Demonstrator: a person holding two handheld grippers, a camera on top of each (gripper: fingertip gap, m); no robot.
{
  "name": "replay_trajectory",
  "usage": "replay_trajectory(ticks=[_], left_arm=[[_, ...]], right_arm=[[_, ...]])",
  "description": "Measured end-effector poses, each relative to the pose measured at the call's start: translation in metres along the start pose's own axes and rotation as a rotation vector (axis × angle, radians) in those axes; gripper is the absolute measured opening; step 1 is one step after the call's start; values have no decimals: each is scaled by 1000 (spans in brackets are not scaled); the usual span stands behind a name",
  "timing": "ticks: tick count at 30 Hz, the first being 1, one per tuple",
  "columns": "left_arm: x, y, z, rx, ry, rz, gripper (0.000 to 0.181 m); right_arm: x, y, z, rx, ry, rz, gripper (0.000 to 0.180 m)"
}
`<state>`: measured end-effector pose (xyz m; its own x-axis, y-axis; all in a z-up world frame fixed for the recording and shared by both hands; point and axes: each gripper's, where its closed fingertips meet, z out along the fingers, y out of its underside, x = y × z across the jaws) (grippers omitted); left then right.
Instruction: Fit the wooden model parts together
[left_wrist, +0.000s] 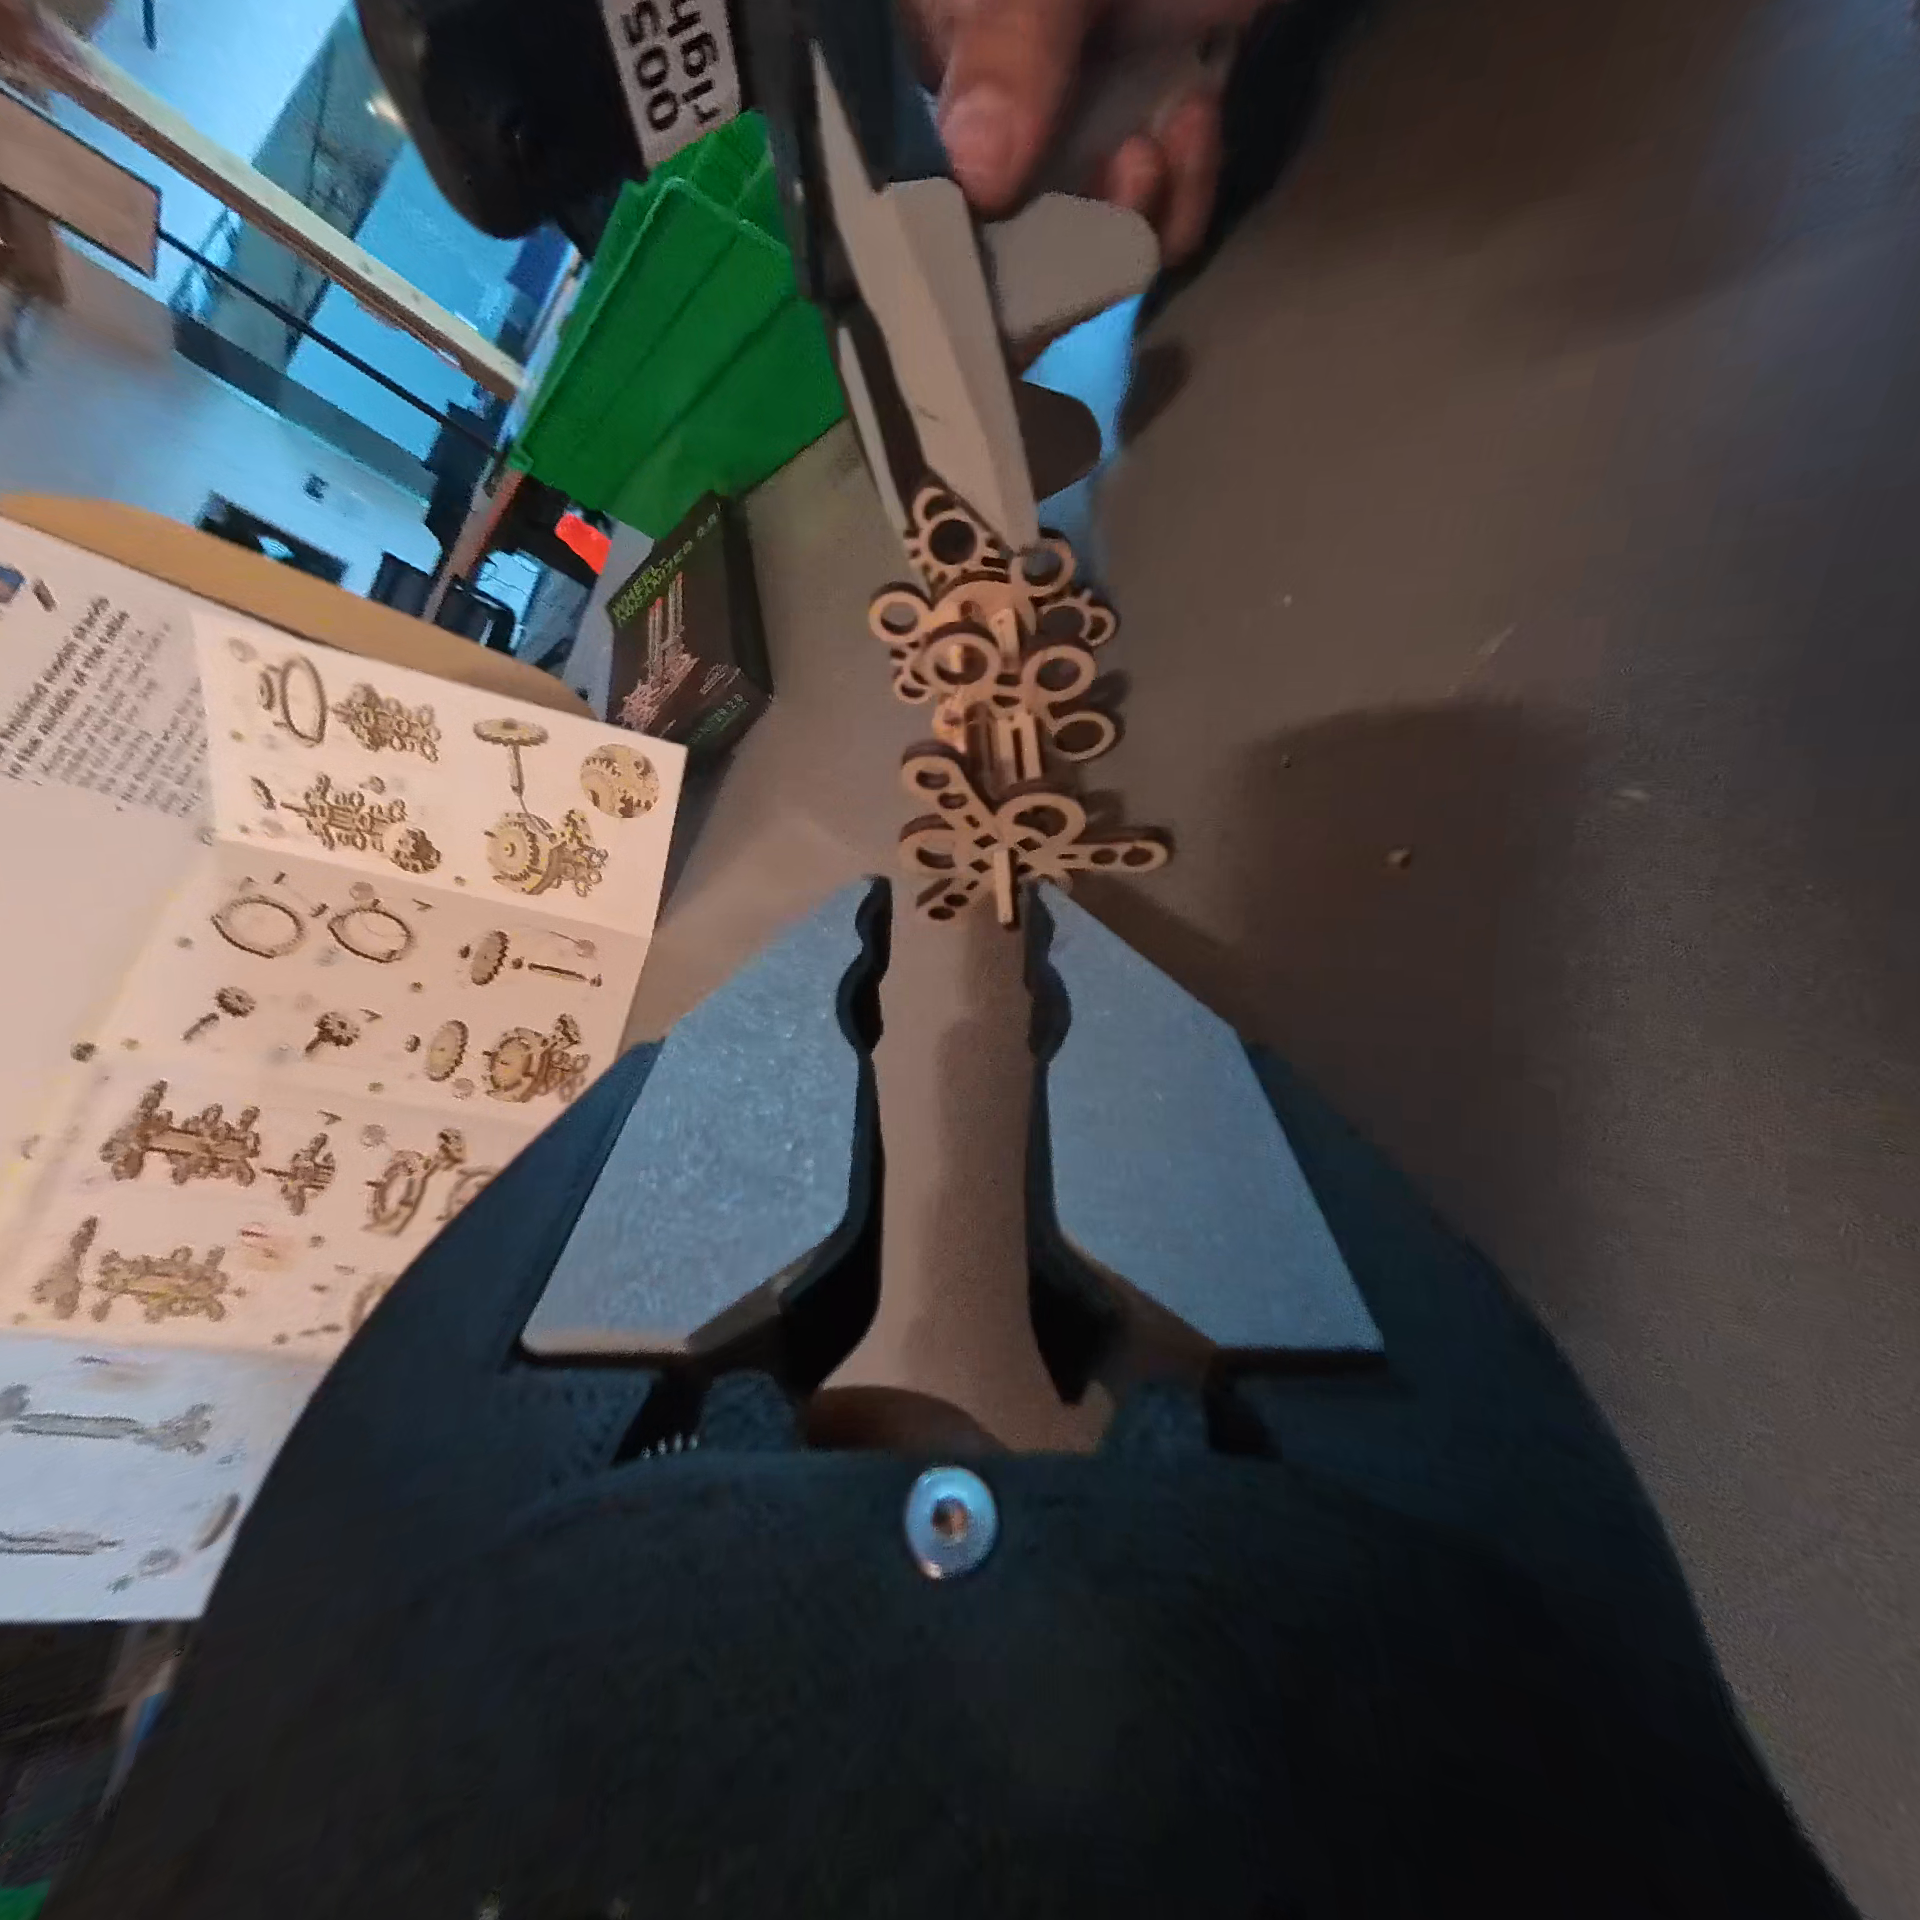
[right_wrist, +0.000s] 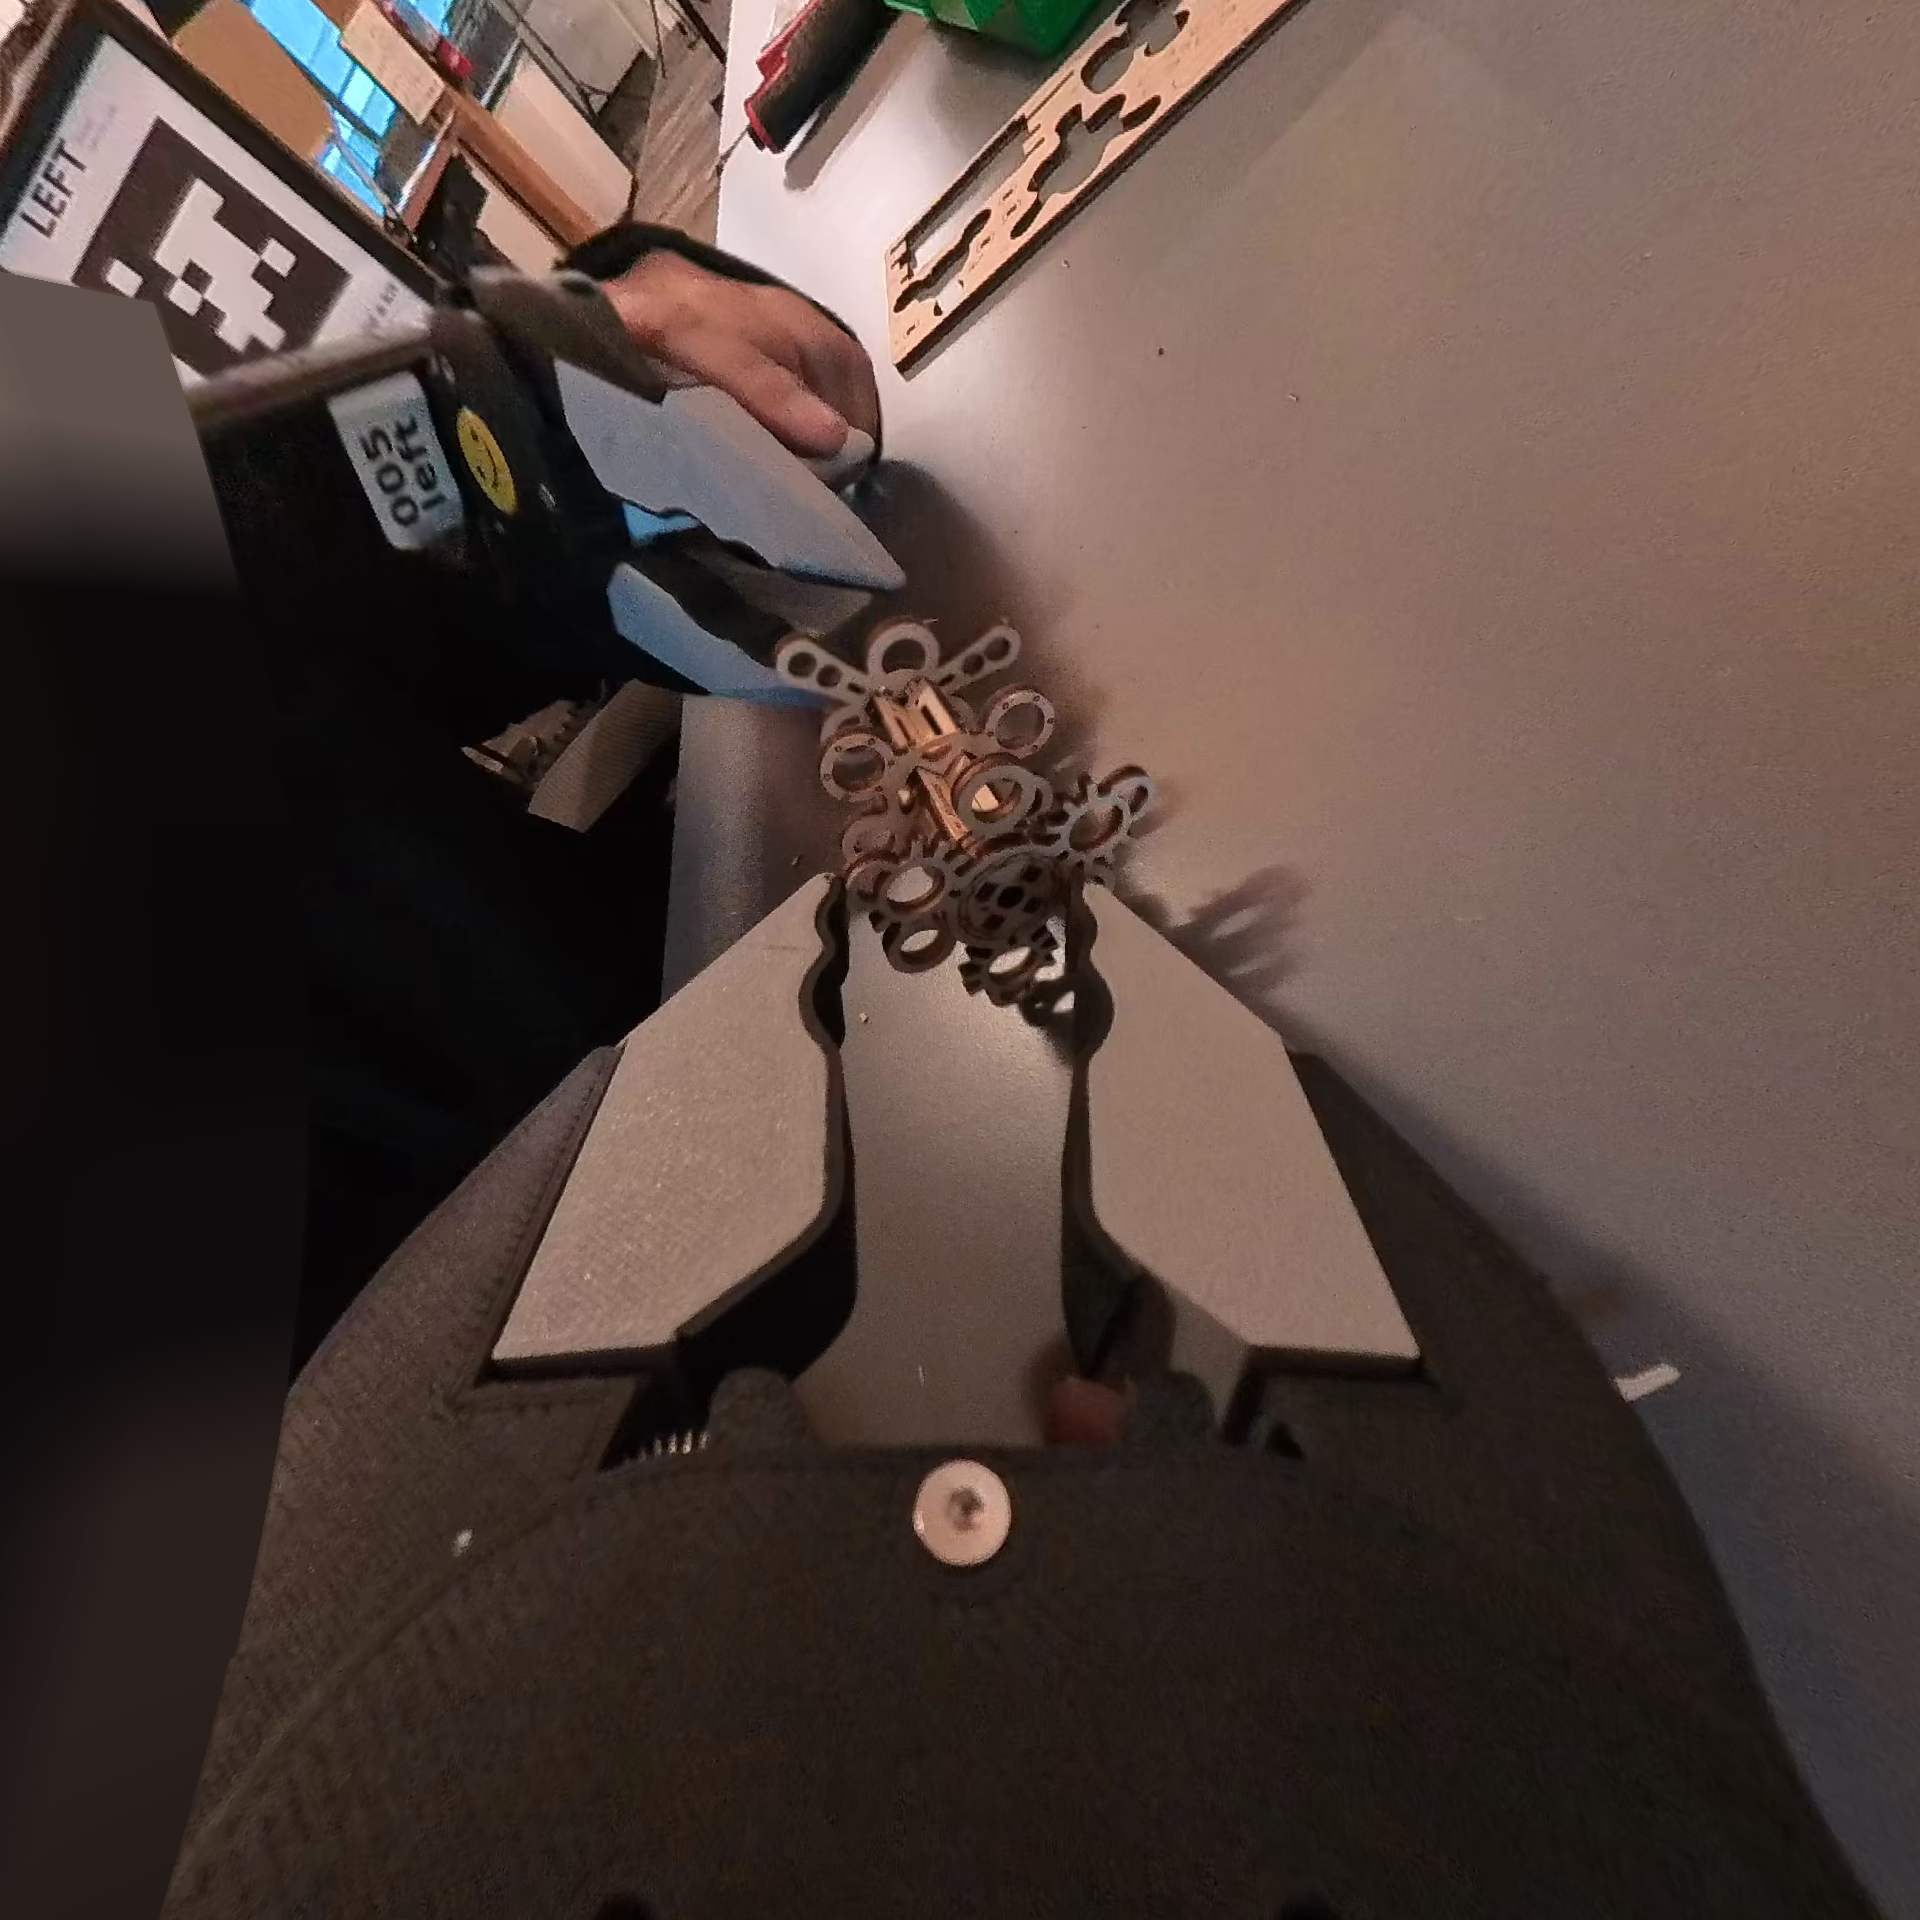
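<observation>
Wooden model (left_wrist: 1003, 717) between both claws, instruction sheet (left_wrist: 312, 935) left, perhaps on table (left_wrist: 1558, 727)

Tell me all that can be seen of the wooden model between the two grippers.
The wooden model is pale laser-cut plywood: stacked flat plates edged with rings, joined along a central core. It hangs above the grey table. The right gripper pinches its far end; the left gripper, jaws apart, reaches its near end.

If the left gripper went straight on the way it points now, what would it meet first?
Most likely the pale laser-cut wooden model assembly, whose near end sits just past the left gripper tips. The right gripper holds its far end. Depth is uncertain.
</observation>
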<state>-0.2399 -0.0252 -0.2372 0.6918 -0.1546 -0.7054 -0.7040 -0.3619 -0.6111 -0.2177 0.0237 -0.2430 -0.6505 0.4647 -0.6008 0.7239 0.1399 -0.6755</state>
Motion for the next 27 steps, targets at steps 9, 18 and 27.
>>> replay_trajectory(ticks=[9,18,27], left_arm=[[3,-18,-4,76,88,-150,21],[3,-18,-3,85,209,-296,25],[11,-17,4,44,305,-349,14]], right_arm=[[-1,1,1,-5,-6,7,38],[-2,2,1,-11,-10,6,38],[-1,1,0,-4,-16,23,38]])
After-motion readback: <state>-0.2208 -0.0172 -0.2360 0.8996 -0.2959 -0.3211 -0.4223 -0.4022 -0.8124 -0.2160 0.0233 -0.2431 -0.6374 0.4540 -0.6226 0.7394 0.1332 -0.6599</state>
